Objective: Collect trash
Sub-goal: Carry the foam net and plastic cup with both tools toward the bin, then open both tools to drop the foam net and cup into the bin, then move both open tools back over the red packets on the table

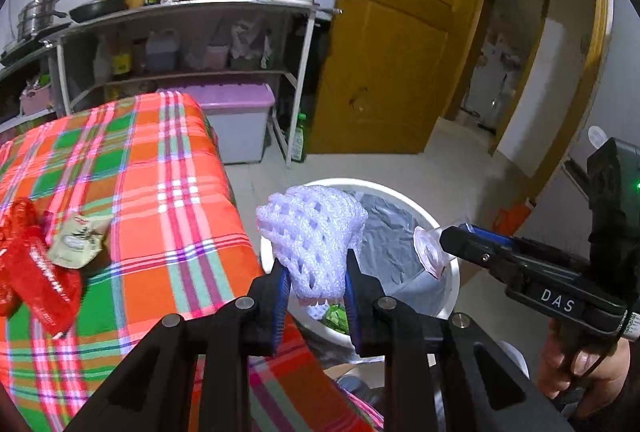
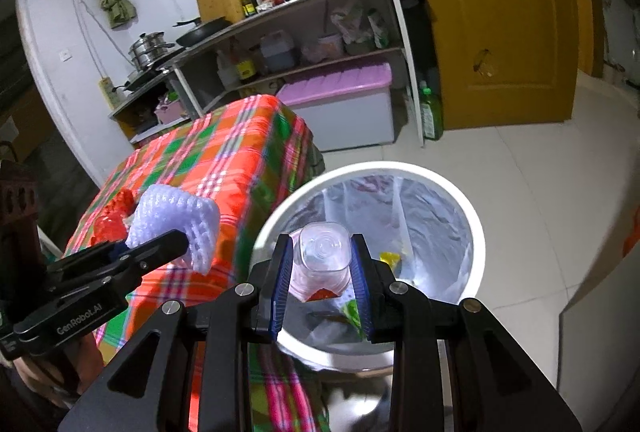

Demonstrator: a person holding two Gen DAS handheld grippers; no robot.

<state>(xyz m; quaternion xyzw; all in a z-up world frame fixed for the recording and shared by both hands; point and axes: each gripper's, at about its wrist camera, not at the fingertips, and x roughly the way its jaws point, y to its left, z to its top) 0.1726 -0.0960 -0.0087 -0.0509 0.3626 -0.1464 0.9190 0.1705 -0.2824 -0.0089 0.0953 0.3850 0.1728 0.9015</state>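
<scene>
My left gripper [image 1: 316, 272] is shut on a white foam fruit net [image 1: 314, 228], held at the edge of the plaid table just over the near rim of the white trash bin [image 1: 450, 232]. The same net [image 2: 180, 220] shows in the right wrist view, left of the bin. My right gripper [image 2: 322, 264] is shut on a clear plastic cup [image 2: 322, 256] with a red scrap at its mouth, held above the bin's [image 2: 476, 228] open liner. A red wrapper [image 1: 32, 264] and a beige packet [image 1: 78, 244] lie on the plaid tablecloth [image 1: 160, 192].
The bin's clear liner [image 2: 420, 220] holds yellow and green wrappers. A metal kitchen rack [image 1: 180, 44] with a kettle, pans and bottles stands behind the table, with a purple-lidded box [image 1: 236, 120] beneath. A yellow door [image 1: 400, 32] and tiled floor lie to the right.
</scene>
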